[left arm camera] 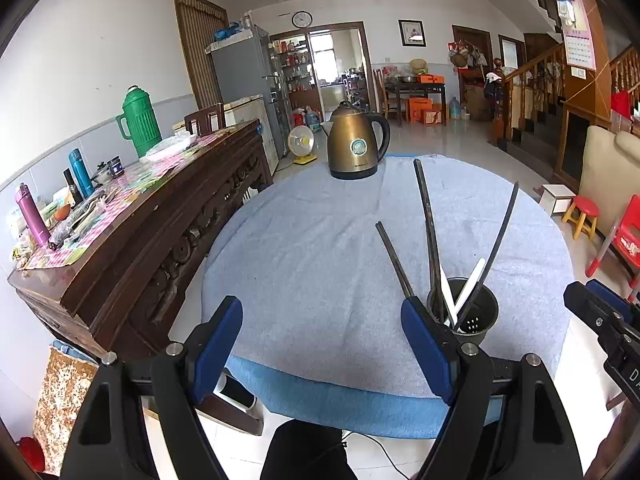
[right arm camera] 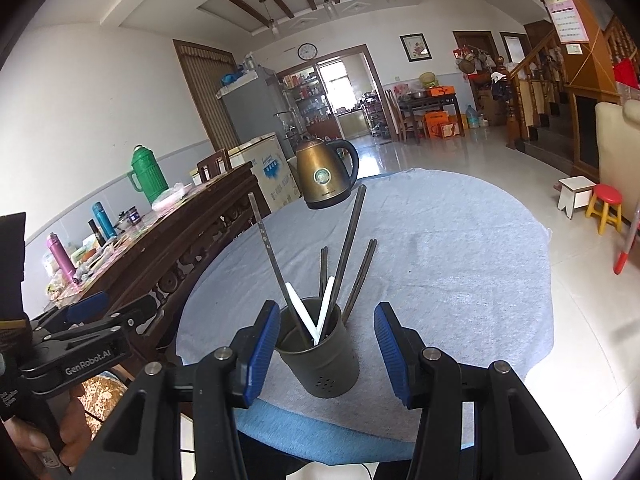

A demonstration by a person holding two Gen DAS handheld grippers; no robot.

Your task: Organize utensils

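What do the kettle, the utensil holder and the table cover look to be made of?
Kettle: bronze-tinted metal, glossy reflections, with a black handle, probably plastic.
Holder: dull olive-grey, matte, small drain holes; plastic or coated metal, unclear.
Cover: pale blue-grey cloth, soft nap, draping over the table's edge.

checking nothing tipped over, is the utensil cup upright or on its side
Upright. The cup stands on the blue cloth with its mouth up, and the chopsticks lean out of its top.
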